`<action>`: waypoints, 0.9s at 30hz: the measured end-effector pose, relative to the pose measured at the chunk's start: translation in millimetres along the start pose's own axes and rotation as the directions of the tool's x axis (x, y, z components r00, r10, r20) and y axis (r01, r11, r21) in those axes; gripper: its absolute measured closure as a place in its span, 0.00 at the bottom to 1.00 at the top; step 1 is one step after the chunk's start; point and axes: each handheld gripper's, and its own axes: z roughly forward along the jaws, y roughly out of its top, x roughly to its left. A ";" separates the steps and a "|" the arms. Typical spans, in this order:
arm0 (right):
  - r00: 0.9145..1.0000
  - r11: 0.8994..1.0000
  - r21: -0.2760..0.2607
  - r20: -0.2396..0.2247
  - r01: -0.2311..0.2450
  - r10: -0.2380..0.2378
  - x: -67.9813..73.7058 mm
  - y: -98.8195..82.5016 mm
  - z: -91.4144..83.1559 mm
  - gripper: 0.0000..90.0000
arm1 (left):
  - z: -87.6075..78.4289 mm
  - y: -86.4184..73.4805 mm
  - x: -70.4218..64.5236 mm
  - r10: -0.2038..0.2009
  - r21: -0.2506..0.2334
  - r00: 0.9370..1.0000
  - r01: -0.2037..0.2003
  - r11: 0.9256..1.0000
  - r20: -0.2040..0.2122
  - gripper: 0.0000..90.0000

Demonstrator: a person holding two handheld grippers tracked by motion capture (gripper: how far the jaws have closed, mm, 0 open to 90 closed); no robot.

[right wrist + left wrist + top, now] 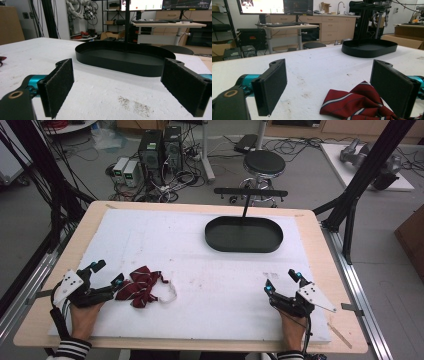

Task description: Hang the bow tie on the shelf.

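A: Item one, nearest: two grippers. The left gripper (106, 273) is resting at the near left of the white board (200, 270), jaws standing wide apart, holding nothing. The right gripper (282, 281) is lying at the near right, jaws likewise spread wide and gripping nothing.

B: And the task's thing?

A: One bow tie (359, 103), dark red with pale stripes, lying on the board just beside the left gripper's right jaw. That jaw is partly hiding it in the left gripper view, and the frame's bottom edge is cutting it off. One white strap (169, 292) is trailing from it.

B: Farther back?

A: One black oval tray (243, 234), its post (246, 206) rising behind it.
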 end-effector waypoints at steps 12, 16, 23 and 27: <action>1.000 1.000 -0.003 0.000 -0.004 0.004 0.2 -0.1 -0.3 0.12 | 0.4 0.1 -0.1 0.000 0.004 1.000 0.000 1.000 -0.001 0.16; 1.000 1.000 -0.002 0.005 0.010 -0.010 0.2 0.0 0.6 0.12 | 0.1 0.1 -0.1 0.000 0.001 1.000 0.000 1.000 -0.003 0.16; 1.000 1.000 0.000 0.006 -0.002 0.002 0.3 0.1 0.4 0.12 | -0.4 3.3 -0.1 0.011 0.012 0.999 -0.011 1.000 -0.035 0.16; 1.000 1.000 0.001 0.008 -0.003 0.003 0.1 0.1 0.3 0.12 | -2.3 10.8 -2.9 0.017 0.013 0.999 -0.017 1.000 -0.038 0.16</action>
